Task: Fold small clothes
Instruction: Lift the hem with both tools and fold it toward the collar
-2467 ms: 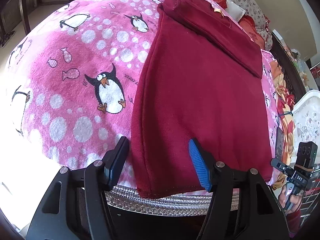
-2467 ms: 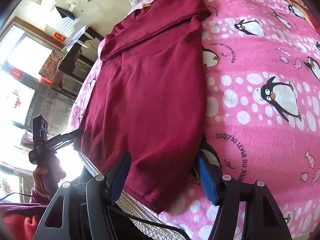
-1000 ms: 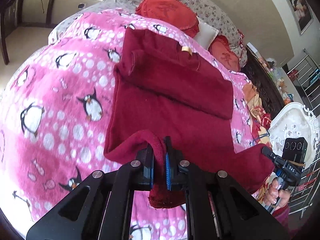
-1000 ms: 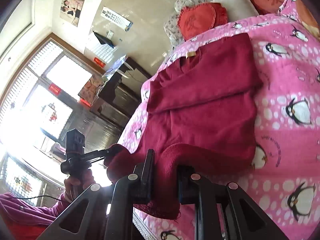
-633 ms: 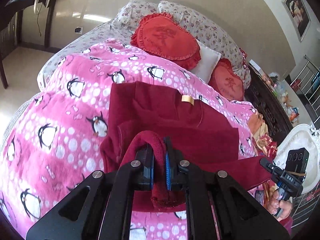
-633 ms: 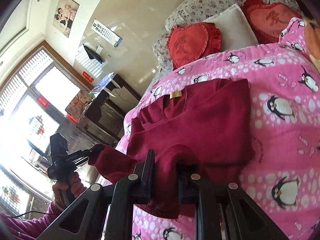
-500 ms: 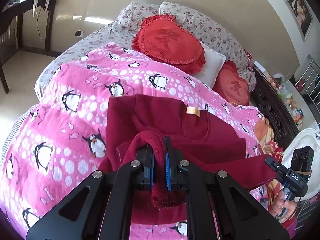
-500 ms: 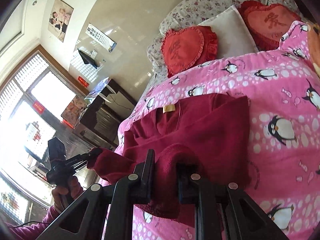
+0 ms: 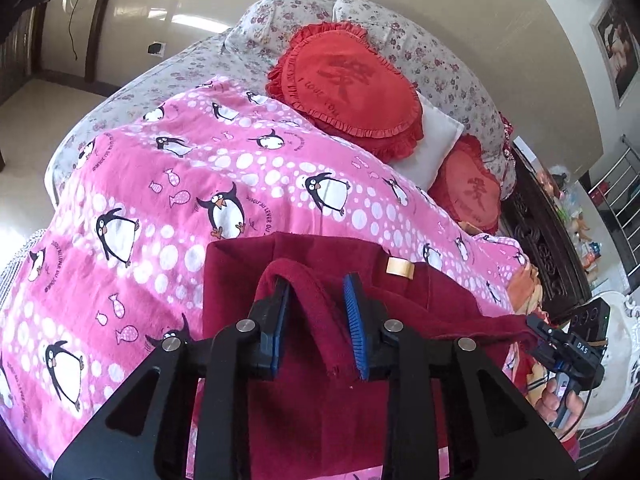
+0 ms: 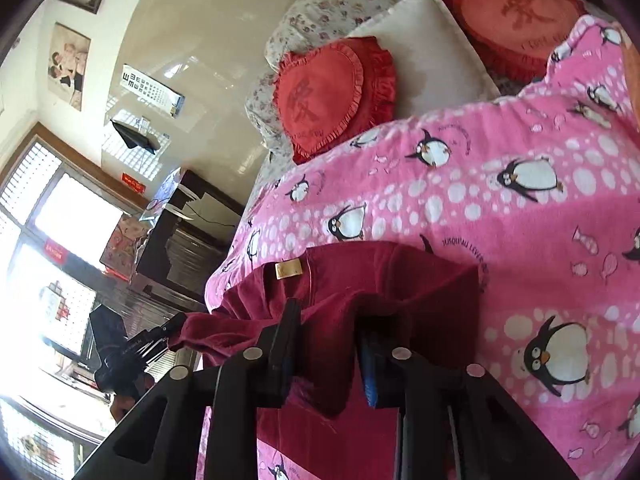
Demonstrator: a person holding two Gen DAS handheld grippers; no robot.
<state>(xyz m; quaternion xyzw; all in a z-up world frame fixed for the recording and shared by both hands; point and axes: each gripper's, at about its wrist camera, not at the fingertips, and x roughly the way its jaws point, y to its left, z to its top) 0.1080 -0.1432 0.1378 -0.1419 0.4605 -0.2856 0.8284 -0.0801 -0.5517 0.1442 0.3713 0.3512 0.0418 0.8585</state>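
A dark red garment (image 9: 320, 264) lies on the pink penguin blanket (image 9: 160, 200), its bottom hem folded up over the collar end with the tan label (image 9: 400, 268). My left gripper (image 9: 318, 320) is open, and the hem corner still drapes over its left finger between the jaws. My right gripper (image 10: 326, 344) is open too, with the other hem corner (image 10: 332, 360) hanging loose between its fingers. The garment (image 10: 380, 276) and its label (image 10: 289, 270) also show in the right wrist view. Each gripper appears at the edge of the other's view.
Red heart cushions (image 9: 344, 88) and a white pillow (image 9: 432, 148) lie at the head of the bed. A dark carved bedside unit (image 9: 548, 240) stands to the right. A dark cabinet (image 10: 188, 236) and bright windows are on the left of the right wrist view.
Both grippers carried the hem forward over the garment to the collar end, then opened. The cloth that was pinched now hangs loose between the jaws.
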